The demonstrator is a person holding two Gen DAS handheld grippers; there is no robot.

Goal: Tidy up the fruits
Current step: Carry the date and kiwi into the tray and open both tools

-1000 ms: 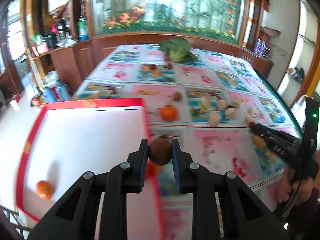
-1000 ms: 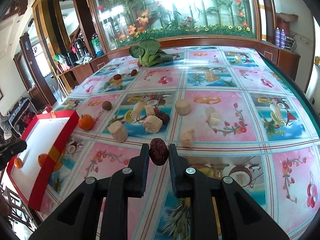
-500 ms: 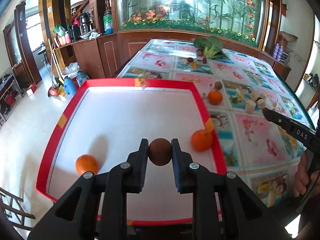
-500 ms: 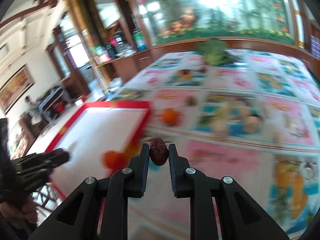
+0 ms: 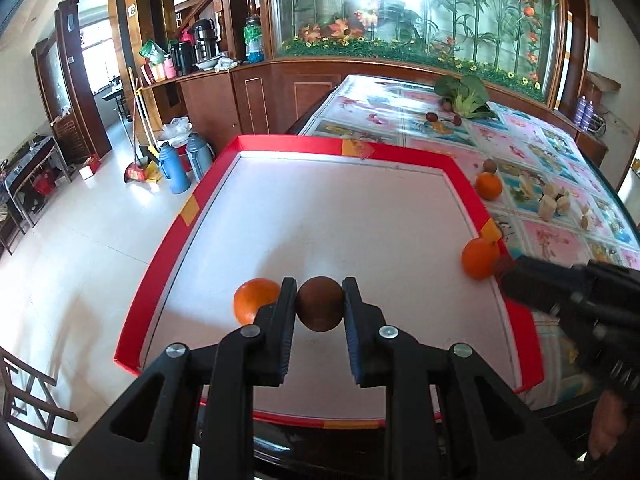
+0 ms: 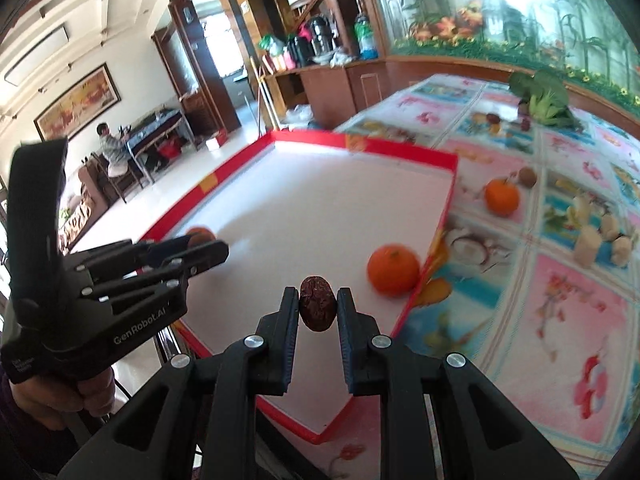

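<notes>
My left gripper [image 5: 319,309] is shut on a round brown fruit [image 5: 320,305] and holds it over the near part of the red-rimmed white tray [image 5: 288,143]. An orange [image 5: 256,299] lies in the tray just left of its fingers, another orange [image 5: 479,258] at the tray's right wall. My right gripper [image 6: 318,309] is shut on a wrinkled dark red date [image 6: 317,308] above the tray's near right part [image 6: 404,152], beside an orange [image 6: 393,269]. The left gripper also shows in the right wrist view [image 6: 200,254].
On the patterned tablecloth outside the tray lie an orange [image 5: 489,185], a small brown fruit [image 5: 489,165], several pale chunks [image 5: 554,203], dark dates [image 5: 431,116] and a leafy green vegetable [image 5: 464,94]. The tray overhangs the table edge above the floor at left.
Both grippers have swung left from the tablecloth to over the tray, each still holding its fruit. The left gripper has come down closer to the orange at the tray's near side.
</notes>
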